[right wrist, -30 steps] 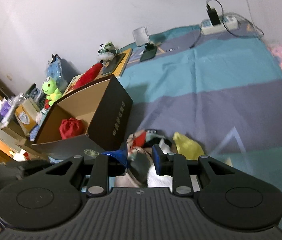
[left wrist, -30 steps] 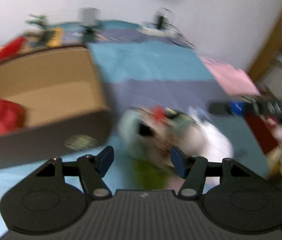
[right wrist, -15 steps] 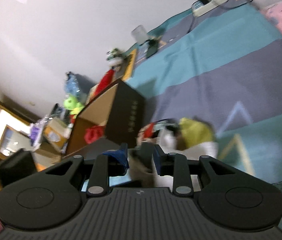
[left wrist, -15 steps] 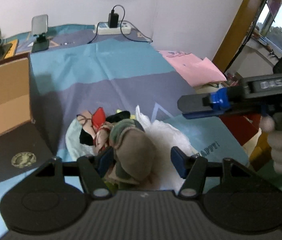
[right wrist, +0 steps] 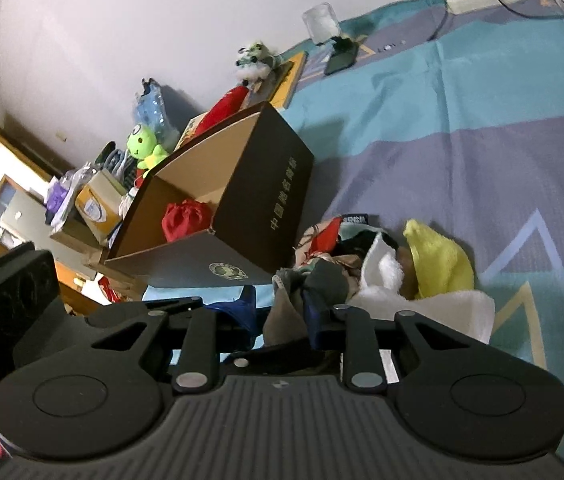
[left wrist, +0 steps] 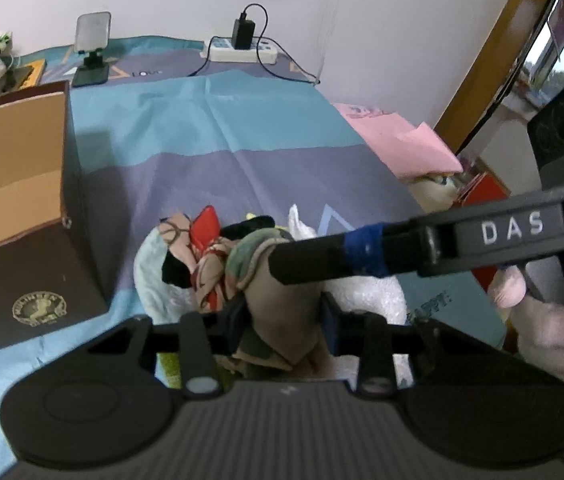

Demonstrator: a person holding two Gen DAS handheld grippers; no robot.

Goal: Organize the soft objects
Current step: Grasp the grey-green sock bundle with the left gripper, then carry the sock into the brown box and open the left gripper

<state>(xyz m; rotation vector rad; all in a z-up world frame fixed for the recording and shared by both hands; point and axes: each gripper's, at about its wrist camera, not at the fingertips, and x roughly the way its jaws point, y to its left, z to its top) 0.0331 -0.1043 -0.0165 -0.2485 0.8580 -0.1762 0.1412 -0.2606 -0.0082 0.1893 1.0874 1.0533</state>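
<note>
A pile of soft things lies on the striped bedspread [left wrist: 217, 132] beside an open cardboard box [left wrist: 21, 184] [right wrist: 273, 184]: a light blue cloth [left wrist: 149, 264], a white towel [left wrist: 366, 288] [right wrist: 422, 304], a yellow cloth [right wrist: 438, 260] and red and black pieces. My left gripper [left wrist: 284, 320] is closing, its pads pressing a tan and green cloth [left wrist: 282, 300] at the pile's near side. My right gripper [right wrist: 282, 312] reaches in from the right [left wrist: 286, 266]; its jaws are closing on the same cloth [right wrist: 286, 312]. A red bundle [right wrist: 185, 218] lies in the box.
A power strip [left wrist: 237, 50] and a phone stand [left wrist: 91, 52] sit at the far wall. A pink sheet [left wrist: 398, 140] lies at the right edge. Plush toys [right wrist: 145, 148] and clutter crowd behind the box. A person's hand [left wrist: 542, 320] holds the right gripper.
The left view swung from the box to the pile, and its jaws narrowed onto the tan cloth. The right gripper came in over the pile, tilted, and its jaws narrowed too.
</note>
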